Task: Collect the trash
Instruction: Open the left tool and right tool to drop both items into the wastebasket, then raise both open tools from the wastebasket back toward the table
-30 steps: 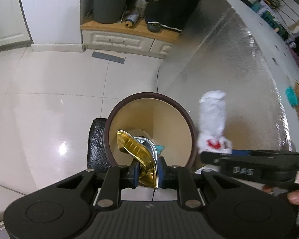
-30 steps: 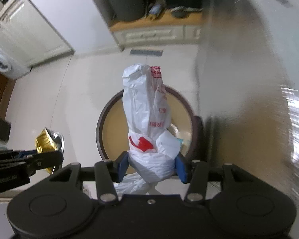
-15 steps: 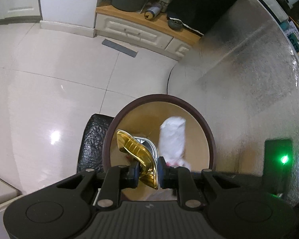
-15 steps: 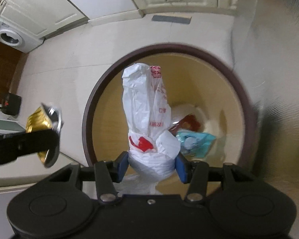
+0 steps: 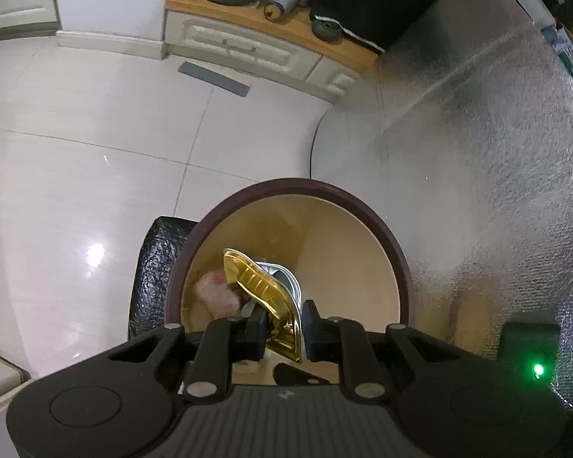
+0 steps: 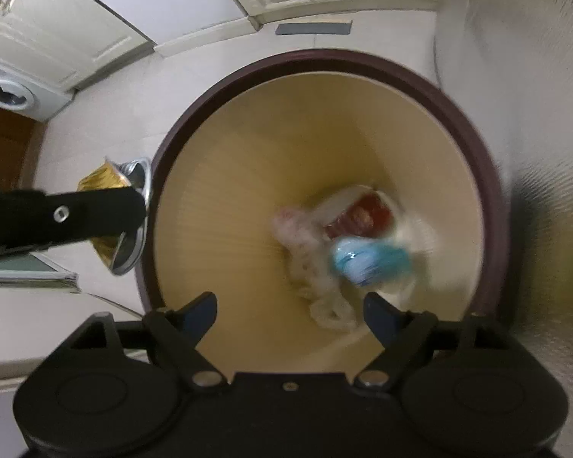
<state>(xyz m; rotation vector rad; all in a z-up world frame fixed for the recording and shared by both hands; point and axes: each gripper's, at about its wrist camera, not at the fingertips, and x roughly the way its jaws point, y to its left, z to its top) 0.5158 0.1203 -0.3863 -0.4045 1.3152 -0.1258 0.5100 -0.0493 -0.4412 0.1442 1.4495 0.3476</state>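
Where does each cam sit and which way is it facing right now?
Left wrist: on the left gripper, looking steeply down into the trash bin; its own fingers show, shut on a gold foil tray.
Right wrist: on the right gripper, looking almost straight down into the bin; its jaws have just been opening and stand open with nothing between them, the white plastic bag below inside.
Shared: bin, bag, foil tray, tiled floor; the left gripper shows in the right view.
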